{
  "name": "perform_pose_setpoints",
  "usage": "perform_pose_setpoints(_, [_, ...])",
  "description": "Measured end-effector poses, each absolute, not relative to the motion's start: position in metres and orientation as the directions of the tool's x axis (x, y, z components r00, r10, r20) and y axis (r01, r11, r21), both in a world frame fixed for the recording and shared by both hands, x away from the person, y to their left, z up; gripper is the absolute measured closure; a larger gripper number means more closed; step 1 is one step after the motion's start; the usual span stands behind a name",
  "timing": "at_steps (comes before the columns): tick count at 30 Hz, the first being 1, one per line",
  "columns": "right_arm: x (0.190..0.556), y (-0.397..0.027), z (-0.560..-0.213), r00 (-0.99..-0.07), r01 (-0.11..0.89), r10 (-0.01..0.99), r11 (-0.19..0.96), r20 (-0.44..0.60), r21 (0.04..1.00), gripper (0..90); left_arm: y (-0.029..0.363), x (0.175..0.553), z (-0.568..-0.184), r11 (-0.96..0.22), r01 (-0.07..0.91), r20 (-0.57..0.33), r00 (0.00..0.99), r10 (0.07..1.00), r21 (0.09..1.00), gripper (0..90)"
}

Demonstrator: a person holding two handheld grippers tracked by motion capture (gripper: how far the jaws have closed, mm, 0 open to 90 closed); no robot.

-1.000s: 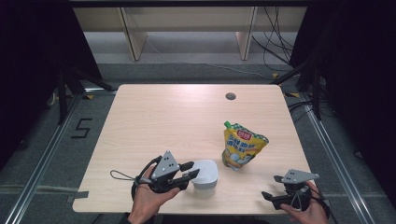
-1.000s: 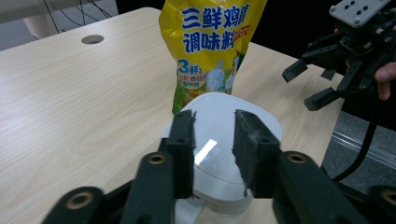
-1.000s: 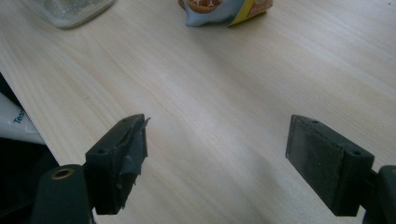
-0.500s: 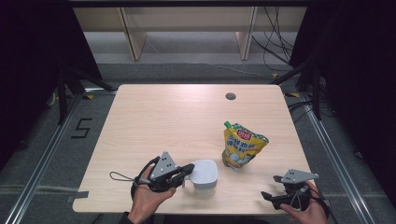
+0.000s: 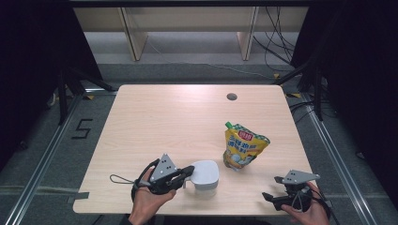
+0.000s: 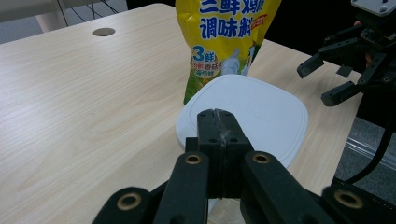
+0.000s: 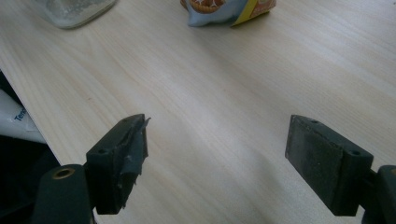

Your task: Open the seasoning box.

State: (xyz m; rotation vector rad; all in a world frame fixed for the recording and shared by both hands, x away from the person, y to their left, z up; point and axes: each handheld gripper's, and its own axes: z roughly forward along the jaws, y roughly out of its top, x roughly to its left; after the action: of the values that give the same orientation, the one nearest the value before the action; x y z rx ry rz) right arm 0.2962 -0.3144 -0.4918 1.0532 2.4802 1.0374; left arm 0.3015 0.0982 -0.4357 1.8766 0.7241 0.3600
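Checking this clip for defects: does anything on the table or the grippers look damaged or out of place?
One thing: on the right gripper, the pad on the left-hand jaw in its own view looks torn and frayed at the tip. The yellow pouch stands upright, the white-lidded container sits level, nothing spilled.

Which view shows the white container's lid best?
The left gripper view: the lid lies close and sharp just past the shut left gripper, in front of the yellow pouch. The high view shows the lid small. The right gripper view catches a blurred corner of the clear container.
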Motion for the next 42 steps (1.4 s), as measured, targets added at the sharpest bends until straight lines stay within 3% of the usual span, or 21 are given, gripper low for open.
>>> perform_pose_setpoints(21, [0.295, -0.314, -0.490, -0.714, 0.514, 0.699, 0.484, 0.041, 0.708, 25.5, 0.101, 0.300, -0.438, -0.252, 0.322, -0.095, 0.766, 0.636, 0.912, 89.1])
perform_pose_setpoints(26, [0.292, -0.311, -0.488, -0.722, 0.515, 0.689, 0.475, 0.062, 0.714, 32.6, 0.101, 0.300, -0.438, -0.258, 0.315, -0.086, 0.768, 0.634, 0.913, 89.1])
perform_pose_setpoints(32, [0.290, -0.309, -0.483, -0.759, 0.448, 0.650, 0.480, 0.037, 0.754, 45.4, 0.102, 0.300, -0.438, -0.259, 0.310, -0.082, 0.770, 0.633, 0.915, 89.1])
perform_pose_setpoints(38, [0.286, -0.304, -0.481, -0.760, 0.458, 0.648, 0.479, 0.051, 0.749, 51.8, 0.102, 0.297, -0.438, -0.262, 0.312, -0.076, 0.763, 0.642, 0.913, 89.2])
perform_pose_setpoints(42, [0.288, -0.303, -0.477, -0.781, 0.394, 0.625, 0.487, 0.005, 0.780, 58.8, 0.102, 0.297, -0.438, -0.264, 0.310, -0.073, 0.763, 0.642, 0.913, 89.2])
